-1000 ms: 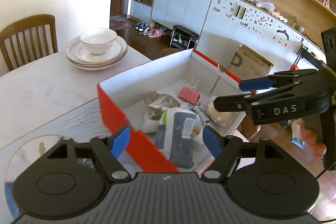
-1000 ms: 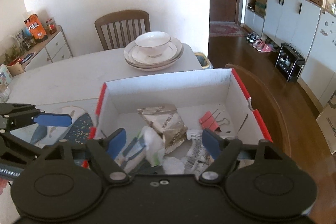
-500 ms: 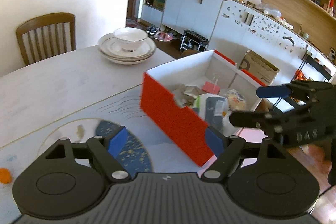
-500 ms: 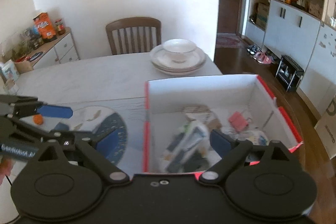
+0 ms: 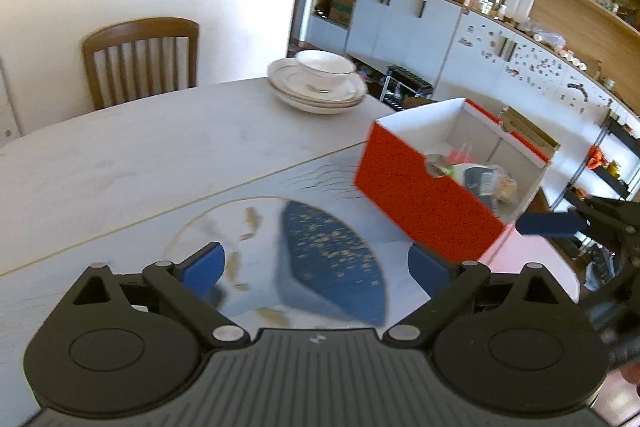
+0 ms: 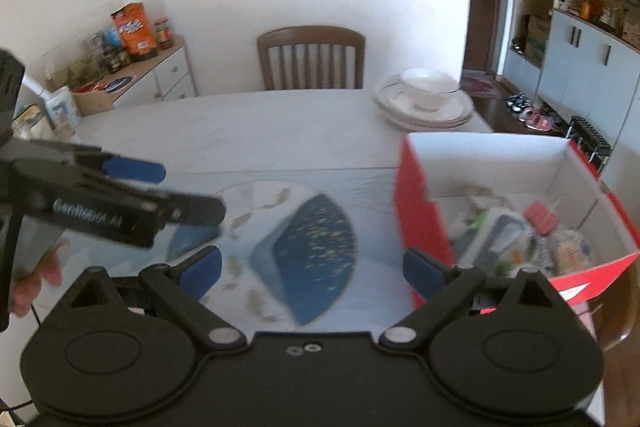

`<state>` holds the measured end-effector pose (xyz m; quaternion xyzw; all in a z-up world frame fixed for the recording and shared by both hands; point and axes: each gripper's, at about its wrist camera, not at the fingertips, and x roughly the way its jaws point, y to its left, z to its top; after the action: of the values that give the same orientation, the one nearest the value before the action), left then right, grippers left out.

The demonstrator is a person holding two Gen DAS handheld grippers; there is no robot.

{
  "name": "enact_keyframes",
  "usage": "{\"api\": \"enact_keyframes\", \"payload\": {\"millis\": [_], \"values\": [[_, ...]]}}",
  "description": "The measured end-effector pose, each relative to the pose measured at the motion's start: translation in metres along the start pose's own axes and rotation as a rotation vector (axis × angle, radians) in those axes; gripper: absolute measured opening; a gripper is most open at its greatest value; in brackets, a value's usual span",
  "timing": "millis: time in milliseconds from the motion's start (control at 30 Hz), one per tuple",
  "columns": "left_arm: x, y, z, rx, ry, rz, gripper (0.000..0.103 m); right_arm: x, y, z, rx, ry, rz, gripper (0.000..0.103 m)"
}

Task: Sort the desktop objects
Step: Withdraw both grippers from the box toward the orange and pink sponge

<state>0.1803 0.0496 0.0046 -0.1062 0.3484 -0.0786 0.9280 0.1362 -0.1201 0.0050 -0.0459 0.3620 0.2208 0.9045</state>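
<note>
A red cardboard box (image 5: 420,195) with white inner walls (image 6: 480,155) stands on the table at the right and holds several small items. Among them are pink binder clips (image 6: 540,217) and a wrapped snack (image 6: 572,253). My left gripper (image 5: 316,265) hovers over a table mat with a blue print (image 5: 332,247), left of the box. Its jaws are opening with nothing between them. My right gripper (image 6: 314,267) is open and empty over the same mat (image 6: 308,239). In the right wrist view the left gripper (image 6: 168,189) reaches in from the left.
A bowl on stacked plates (image 5: 320,87) sits at the table's far edge (image 6: 424,103). A wooden chair (image 6: 312,59) stands behind the table, and a sideboard with jars and boxes (image 6: 152,79) is at the back left. Cabinets and shelves line the right wall.
Both grippers have drawn back from above the box and shifted left over the mat. The box now lies to their right. Both pairs of jaws stand wider.
</note>
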Motion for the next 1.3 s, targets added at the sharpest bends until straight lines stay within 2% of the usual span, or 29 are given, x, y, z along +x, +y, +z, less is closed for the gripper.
{"api": "enact_keyframes", "payload": {"millis": [533, 800, 1000, 1167, 1300], "values": [[-0.011, 0.095, -0.025, -0.07, -0.005, 0.171, 0.103, 0.031, 0.099, -0.03, -0.104, 0.047, 0.073, 0.098], [0.0, 0.118, -0.036, -0.086, 0.017, 0.224, 0.103, 0.055, 0.141, -0.049, -0.201, 0.107, 0.12, 0.098], [0.003, 0.127, -0.041, -0.099, 0.031, 0.237, 0.103, 0.073, 0.162, -0.06, -0.244, 0.138, 0.148, 0.097], [0.009, 0.131, -0.043, -0.088, 0.037, 0.25, 0.103, 0.089, 0.172, -0.068, -0.256, 0.177, 0.15, 0.091], [0.015, 0.135, -0.043, -0.088, 0.047, 0.263, 0.103, 0.102, 0.175, -0.074, -0.255, 0.206, 0.142, 0.081]]}}
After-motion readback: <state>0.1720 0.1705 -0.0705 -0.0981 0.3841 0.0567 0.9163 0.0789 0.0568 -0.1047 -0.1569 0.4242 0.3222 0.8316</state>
